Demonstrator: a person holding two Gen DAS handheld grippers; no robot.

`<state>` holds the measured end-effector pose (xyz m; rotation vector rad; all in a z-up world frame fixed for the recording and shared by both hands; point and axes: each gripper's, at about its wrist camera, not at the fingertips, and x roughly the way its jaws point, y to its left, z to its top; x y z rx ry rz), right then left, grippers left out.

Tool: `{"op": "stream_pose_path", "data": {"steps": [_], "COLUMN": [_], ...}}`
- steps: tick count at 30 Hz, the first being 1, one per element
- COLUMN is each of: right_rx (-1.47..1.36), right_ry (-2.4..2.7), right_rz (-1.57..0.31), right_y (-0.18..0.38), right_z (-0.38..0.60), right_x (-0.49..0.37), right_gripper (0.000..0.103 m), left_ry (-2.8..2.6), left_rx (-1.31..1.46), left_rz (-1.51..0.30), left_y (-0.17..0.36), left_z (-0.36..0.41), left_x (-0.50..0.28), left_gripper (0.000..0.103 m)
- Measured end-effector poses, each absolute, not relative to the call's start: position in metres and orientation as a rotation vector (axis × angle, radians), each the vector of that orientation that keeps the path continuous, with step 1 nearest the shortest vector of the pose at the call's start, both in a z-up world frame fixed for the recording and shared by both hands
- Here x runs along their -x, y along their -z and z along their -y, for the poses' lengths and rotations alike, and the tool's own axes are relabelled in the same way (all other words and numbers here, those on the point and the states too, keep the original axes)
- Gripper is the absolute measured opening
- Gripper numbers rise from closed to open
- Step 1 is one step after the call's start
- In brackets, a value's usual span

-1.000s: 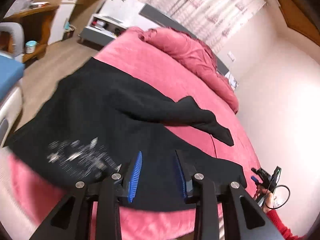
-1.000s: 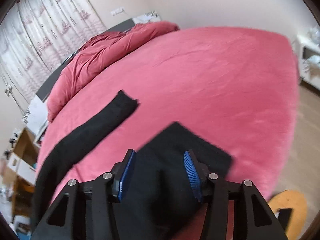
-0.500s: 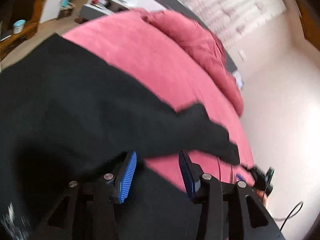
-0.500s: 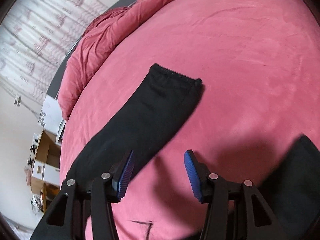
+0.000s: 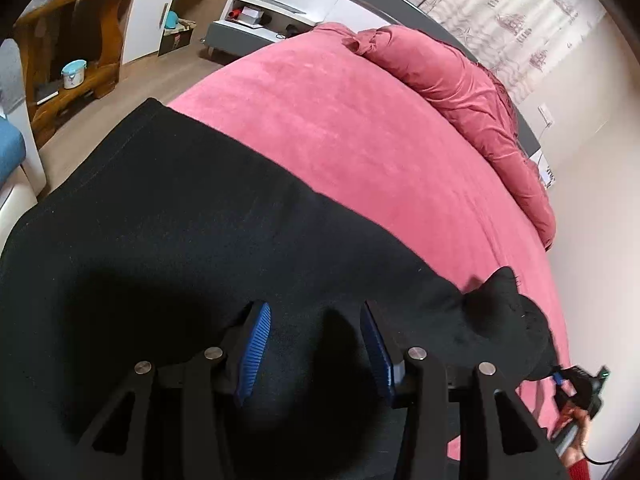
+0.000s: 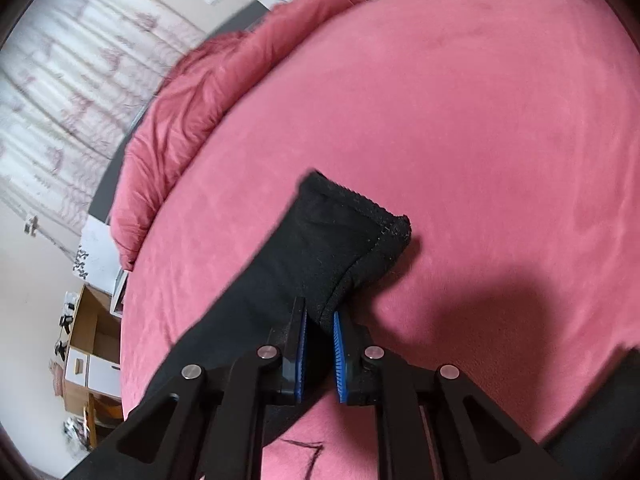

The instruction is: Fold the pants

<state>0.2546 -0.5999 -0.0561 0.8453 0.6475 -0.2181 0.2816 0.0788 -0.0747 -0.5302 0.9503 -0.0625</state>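
Note:
Black pants (image 5: 180,220) lie spread across a pink bed (image 5: 360,120). My left gripper (image 5: 314,312) hovers low over the wide part of the pants. Its jaws are opening, and the cloth lies below them without either pad pressing on it. One pant leg (image 6: 300,248) runs out to a hemmed cuff (image 6: 352,216). My right gripper (image 6: 319,312) is shut on that leg's edge just behind the cuff, and the cloth bunches up between the blue pads. In the left wrist view the right gripper (image 5: 576,380) shows small at the leg's end, held by a hand.
A crumpled pink duvet (image 5: 460,80) lies along the head of the bed. A wooden shelf (image 5: 80,40) and a white nightstand (image 5: 272,8) stand beyond the bed's left side. Another dark part of the pants (image 6: 600,420) lies at the lower right. A black mark (image 6: 308,452) is on the sheet.
The left gripper has moved in low over the pants and its jaws stand wider. The right gripper has swung from the other black piece to the leg's cuff and shut on it.

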Motion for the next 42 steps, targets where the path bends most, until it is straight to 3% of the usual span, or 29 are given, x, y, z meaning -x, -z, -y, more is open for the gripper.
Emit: {"op": "stream_pose_path", "data": {"steps": [9, 16, 20, 22, 23, 27, 31, 36, 42], "right_rx": [-0.805, -0.783, -0.864, -0.907, -0.891, -0.676, -0.579, -0.292, -0.243], "right_ry": [0.283, 0.367, 0.334, 0.298, 0.311, 0.539, 0.42, 0.32, 0.349], "right_rz": [-0.581, -0.709, -0.711, -0.69, -0.69, -0.681, -0.645, -0.716, -0.719], "right_y": [0.023, 0.079, 0.1, 0.097, 0.093, 0.061, 0.041, 0.05, 0.079], "right_z": [0.627, 0.631, 0.637, 0.643, 0.645, 0.643, 0.609, 0.537, 0.514], "right_x": [-0.189, -0.166, -0.157, -0.153, -0.152, -0.146, -0.15, -0.184, -0.195], "right_gripper": [0.01, 0.01, 0.022, 0.04, 0.042, 0.045, 0.047, 0.047, 0.048], "left_ry": [0.034, 0.013, 0.024, 0.046, 0.049, -0.002, -0.034, -0.045, -0.019], "left_rx": [0.442, 0.297, 0.235, 0.25, 0.255, 0.202, 0.211, 0.224, 0.421], "left_rz": [-0.953, -0.942, -0.945, -0.946, -0.946, -0.951, -0.961, -1.0, -1.017], "left_y": [0.073, 0.081, 0.077, 0.075, 0.074, 0.073, 0.077, 0.08, 0.075], "left_z": [-0.079, -0.072, -0.069, -0.072, -0.075, -0.079, -0.093, -0.113, -0.154], "left_x": [-0.291, -0.294, -0.29, -0.289, -0.29, -0.3, -0.314, -0.328, -0.334], "left_gripper": [0.048, 0.048, 0.048, 0.048, 0.048, 0.048, 0.048, 0.048, 0.048]}}
